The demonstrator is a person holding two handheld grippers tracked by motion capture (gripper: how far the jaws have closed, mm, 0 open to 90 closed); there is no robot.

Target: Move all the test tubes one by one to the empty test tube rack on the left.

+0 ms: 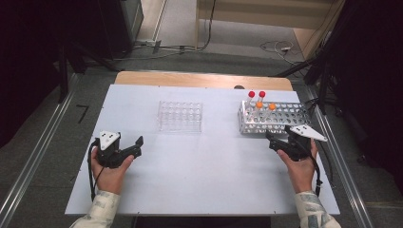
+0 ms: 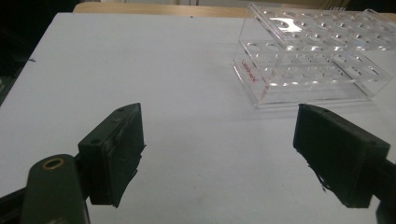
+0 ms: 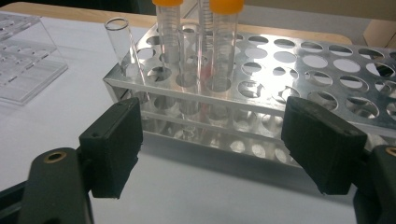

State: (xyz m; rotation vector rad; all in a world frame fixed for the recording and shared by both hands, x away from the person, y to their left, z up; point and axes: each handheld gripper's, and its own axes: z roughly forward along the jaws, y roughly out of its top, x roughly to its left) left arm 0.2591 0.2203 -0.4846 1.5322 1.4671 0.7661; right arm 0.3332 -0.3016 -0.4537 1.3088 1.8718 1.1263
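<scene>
A white table (image 1: 199,166) sits on grey carpeted floor (image 1: 43,156), a wooden edge (image 1: 199,79) showing along its far side. Metal rails (image 1: 33,161) run along either side of the table. Beyond it — dark equipment (image 1: 95,23), loose cables (image 1: 275,46) and a pale wooden panel (image 1: 266,12).

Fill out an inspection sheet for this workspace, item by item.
Surface: white table top, bare between the racks and the hands.
Job's things: metal tube rack at right holding two red-capped tubes, two orange-capped tubes and one uncapped tube; clear plastic rack at centre, no tubes in it.
Clutter: nothing seen.
Grippers: left claw open, nothing between its jaws; right claw open, facing the metal rack, apart from it.
Cables: one trailing from each claw; more lie on the floor behind.
Surroundings: grey floor, metal rails either side.
</scene>
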